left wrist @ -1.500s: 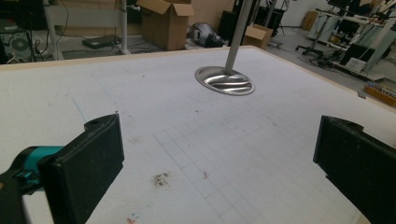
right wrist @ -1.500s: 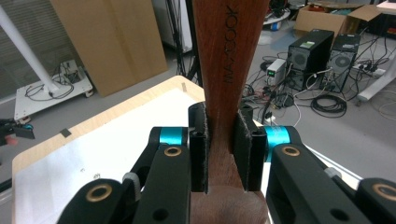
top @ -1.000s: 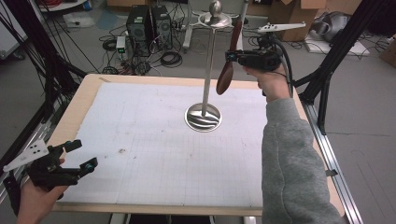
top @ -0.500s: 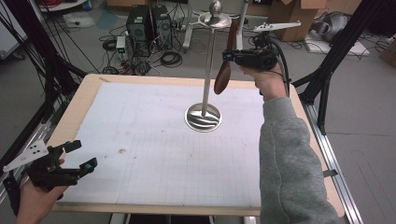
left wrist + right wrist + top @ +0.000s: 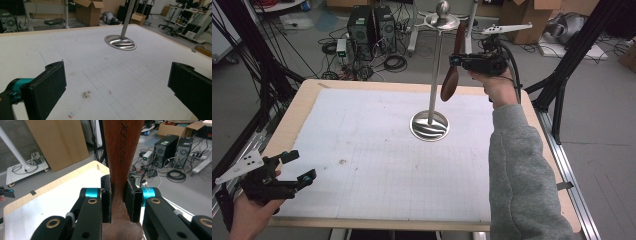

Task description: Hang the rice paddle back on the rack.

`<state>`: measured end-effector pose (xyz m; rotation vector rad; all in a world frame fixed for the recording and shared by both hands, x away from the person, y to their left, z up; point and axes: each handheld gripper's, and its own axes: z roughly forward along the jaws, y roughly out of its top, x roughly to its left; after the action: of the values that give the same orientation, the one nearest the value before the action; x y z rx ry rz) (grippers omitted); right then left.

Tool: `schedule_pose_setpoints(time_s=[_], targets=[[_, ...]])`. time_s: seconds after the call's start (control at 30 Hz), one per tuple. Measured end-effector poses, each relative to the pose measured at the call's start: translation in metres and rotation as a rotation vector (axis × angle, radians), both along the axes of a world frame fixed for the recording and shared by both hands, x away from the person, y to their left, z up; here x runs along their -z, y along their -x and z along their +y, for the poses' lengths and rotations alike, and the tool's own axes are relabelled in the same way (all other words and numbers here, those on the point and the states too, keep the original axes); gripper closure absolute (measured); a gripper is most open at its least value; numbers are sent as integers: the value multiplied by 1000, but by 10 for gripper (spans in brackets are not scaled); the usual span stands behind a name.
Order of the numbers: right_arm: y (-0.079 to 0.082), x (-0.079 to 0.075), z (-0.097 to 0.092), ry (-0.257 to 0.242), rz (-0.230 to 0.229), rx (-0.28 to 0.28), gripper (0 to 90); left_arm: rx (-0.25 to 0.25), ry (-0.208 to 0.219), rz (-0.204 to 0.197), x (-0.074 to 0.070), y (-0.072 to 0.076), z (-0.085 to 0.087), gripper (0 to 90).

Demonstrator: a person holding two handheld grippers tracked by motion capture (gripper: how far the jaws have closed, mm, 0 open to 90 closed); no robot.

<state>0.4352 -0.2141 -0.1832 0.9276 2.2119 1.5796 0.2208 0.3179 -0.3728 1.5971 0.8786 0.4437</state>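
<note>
A tall metal stand rises from its round base near the middle of the white gridded mat. A brown wooden spoon hangs upright beside the pole, bowl downward, its handle reaching up to the stand's top disc. My right gripper is shut on the handle; in the right gripper view both pads press the wooden spoon inside the right gripper. My left gripper is at the table's near left corner, open with nothing between its jaws. In its own view the left gripper looks toward the stand base.
The mat lies on a wooden table. Black frame struts stand to the left and right. Computer towers and cables lie on the floor beyond the far edge, with cardboard boxes farther off.
</note>
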Motion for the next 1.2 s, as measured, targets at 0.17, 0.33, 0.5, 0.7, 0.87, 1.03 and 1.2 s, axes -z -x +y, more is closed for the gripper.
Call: schedule_pose_setpoints(time_s=[0.17,0.33,0.5,0.7,0.87,1.03,1.2], targets=[[-1,2,2,1,1,-4,775,2,-5,7,2,-1,-1,22],[-2,3,3,-4,-4,-2,768,0,-6,11,2,-1,-2,22],[-1,5,3,-13,-26,7,709,3,-14,10,3,-2,-4,22],[1,9,1,-39,-33,23,450,9,-22,14,4,-2,-8,22],[3,12,-3,-40,-25,18,283,11,-23,14,4,-1,-9,22],[8,13,-3,6,-55,23,137,14,-27,18,4,-2,-10,22],[14,20,-6,64,-89,21,102,20,-30,14,4,-1,-12,22]])
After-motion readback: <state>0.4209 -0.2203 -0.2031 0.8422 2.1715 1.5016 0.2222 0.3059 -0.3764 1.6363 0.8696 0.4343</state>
